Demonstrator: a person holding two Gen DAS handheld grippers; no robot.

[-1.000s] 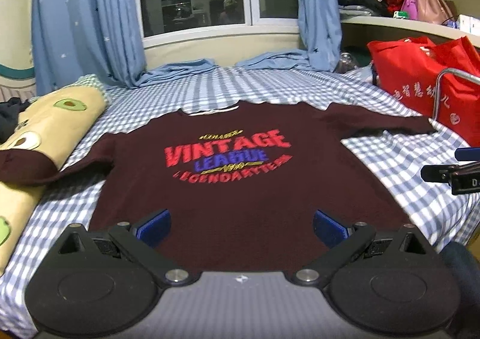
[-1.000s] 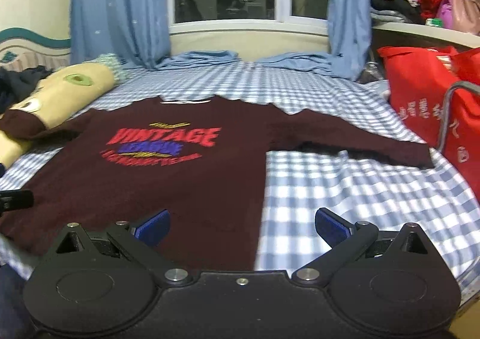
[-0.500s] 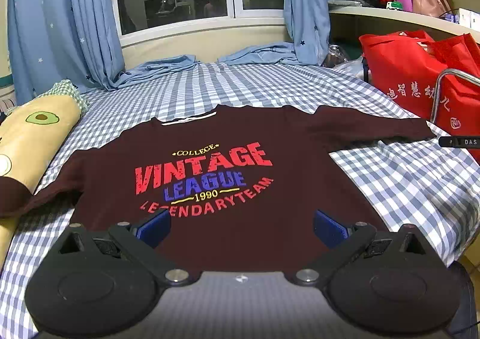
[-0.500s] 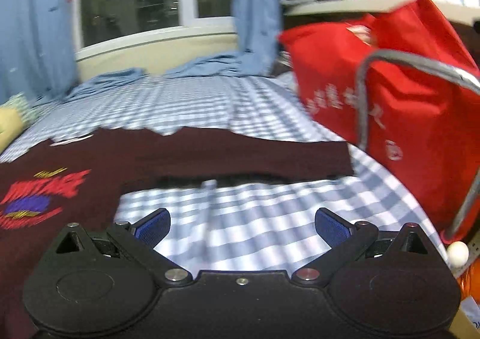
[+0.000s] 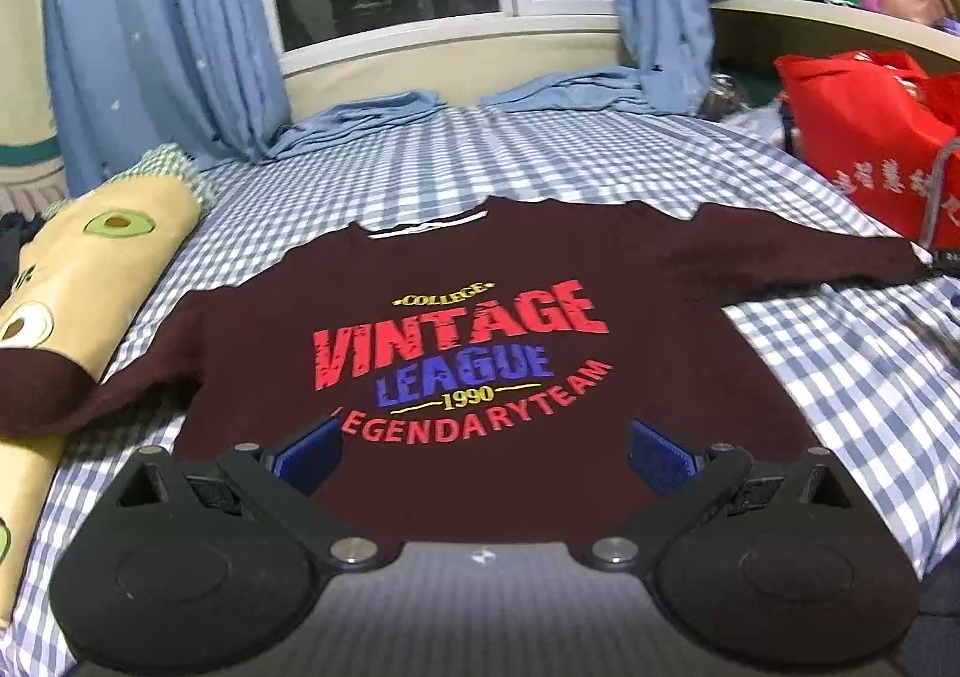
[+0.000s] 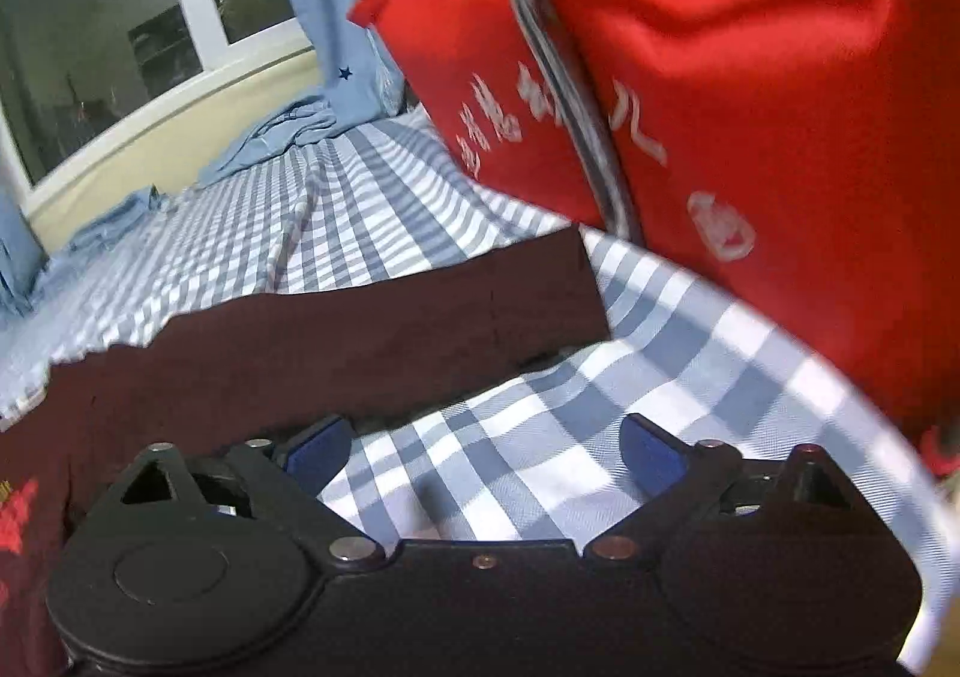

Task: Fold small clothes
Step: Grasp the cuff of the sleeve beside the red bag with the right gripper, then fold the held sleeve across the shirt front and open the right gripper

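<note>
Checked bedsheet (image 5: 600, 179), maroon sweater (image 5: 480, 281) flat — sleeves spread

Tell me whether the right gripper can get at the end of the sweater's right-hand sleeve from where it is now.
Probably yes. The right gripper is open above bare checked bedsheet, with the maroon sweater's sleeve cuff lying flat just ahead and nothing between. The red bag stands close beside the cuff and could crowd the approach.
</note>
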